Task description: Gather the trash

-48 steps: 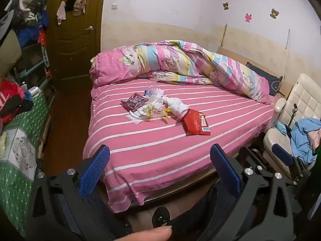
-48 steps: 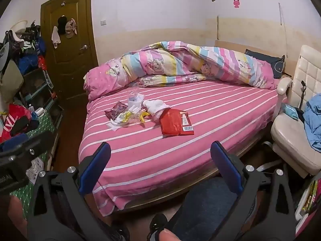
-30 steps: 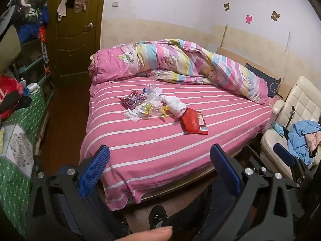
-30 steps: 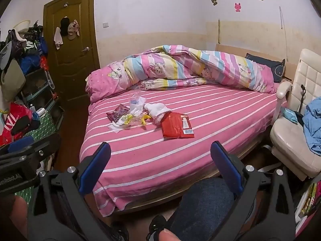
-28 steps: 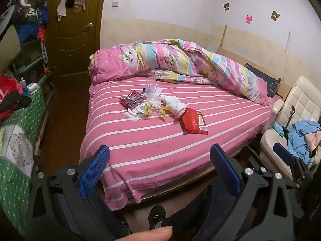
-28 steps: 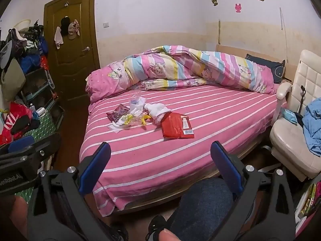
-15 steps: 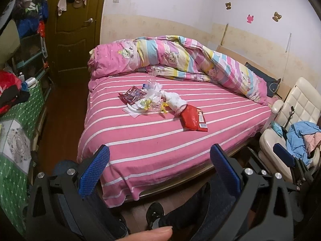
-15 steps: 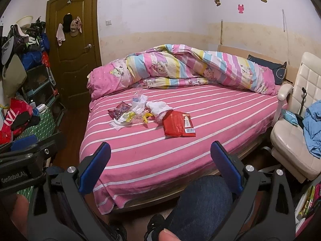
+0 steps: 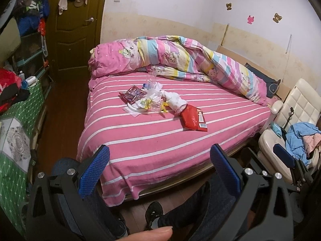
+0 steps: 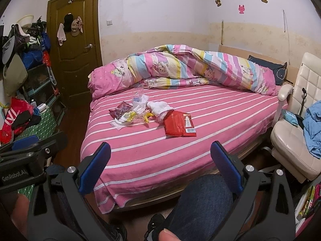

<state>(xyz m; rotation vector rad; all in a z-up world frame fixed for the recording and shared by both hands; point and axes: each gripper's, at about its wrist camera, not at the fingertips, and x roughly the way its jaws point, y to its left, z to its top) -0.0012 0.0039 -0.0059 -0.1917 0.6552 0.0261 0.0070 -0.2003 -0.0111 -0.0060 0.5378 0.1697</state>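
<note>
On the pink striped bed (image 9: pixel 160 140) the trash pile (image 9: pixel 152 100) and red packet (image 10: pixel 178 125) lie well ahead; my left gripper (image 9: pixel 159 172) and right gripper (image 10: pixel 160 166) gape empty; I fear pinching sheet under flat wrappers.

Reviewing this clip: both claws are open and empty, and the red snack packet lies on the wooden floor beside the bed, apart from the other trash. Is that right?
Not quite. The red snack packet lies on the pink striped bed, not on the floor, at the edge of the trash pile; the right wrist view shows this. The left claw and right claw are indeed open and empty.
</note>
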